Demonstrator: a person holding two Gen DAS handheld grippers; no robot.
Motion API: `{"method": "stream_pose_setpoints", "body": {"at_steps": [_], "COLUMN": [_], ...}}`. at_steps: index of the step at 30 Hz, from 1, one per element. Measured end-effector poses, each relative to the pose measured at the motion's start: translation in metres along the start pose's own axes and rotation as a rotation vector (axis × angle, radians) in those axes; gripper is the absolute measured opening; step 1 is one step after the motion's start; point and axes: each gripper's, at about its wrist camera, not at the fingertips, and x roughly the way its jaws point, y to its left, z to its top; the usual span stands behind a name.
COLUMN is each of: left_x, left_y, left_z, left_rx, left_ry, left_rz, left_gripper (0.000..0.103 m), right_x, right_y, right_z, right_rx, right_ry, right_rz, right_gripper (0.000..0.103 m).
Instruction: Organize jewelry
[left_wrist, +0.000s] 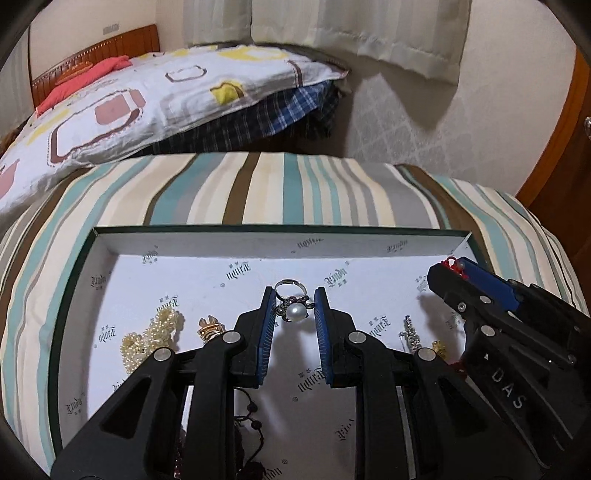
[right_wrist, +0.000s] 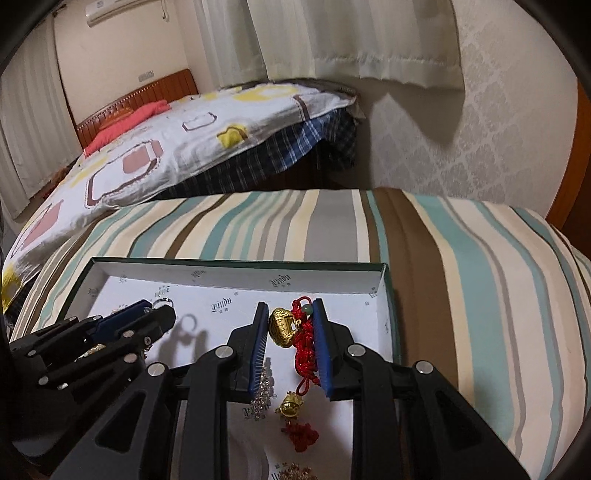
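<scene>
A shallow green-rimmed box lid (left_wrist: 258, 232) lined with white printed paper lies on a striped bed. In the left wrist view my left gripper (left_wrist: 294, 304) is shut on a pearl flower ring (left_wrist: 294, 308), held above the paper. My right gripper (right_wrist: 290, 319) is shut on a red knotted cord with a gold lock charm (right_wrist: 282, 325); a gold bell and red tassel (right_wrist: 291, 408) hang below it. The right gripper also shows in the left wrist view (left_wrist: 456, 266), over the lid's right side. The left gripper shows in the right wrist view (right_wrist: 159, 308).
In the lid lie a pearl strand (left_wrist: 147, 341), a gold ring (left_wrist: 210, 328), a silver brooch (left_wrist: 410, 332) and a dark beaded cord (left_wrist: 253, 424). A rhinestone piece (right_wrist: 262, 395) lies under the right gripper. A second bed with a patterned quilt (left_wrist: 147, 99) stands behind.
</scene>
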Motion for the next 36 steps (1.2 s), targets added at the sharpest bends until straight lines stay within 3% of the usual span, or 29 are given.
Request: {"method": "stream_pose_setpoints", "body": {"at_steps": [6, 18, 26, 36], "left_x": [0.003, -0.001, -0.006, -0.021], "left_y": [0.003, 0.005, 0.012, 0.021], "left_z": [0.001, 0.001, 0.002, 0.0], "left_rx": [-0.016, -0.032, -0.071, -0.085], "left_ry": [0.016, -0.003, -0.034, -0.099], "left_rz": [-0.004, -0.006, -0.015, -0.005], "left_gripper": [0.021, 0.046, 0.055, 0.063], "right_x": [0.006, 0.004, -0.001, -0.017], "right_y": [-0.004, -0.007, -0.007, -0.005], "right_z": [-0.001, 0.0, 0.001, -0.001], "right_rx": [0.025, 0.037, 0.039, 0.04], "right_ry": [0.03, 0.021, -0.01, -0.111], "right_rz": [0.002, 0.003, -0.014, -0.046], "right_gripper": [0.027, 0.041, 0.049, 0.067]}}
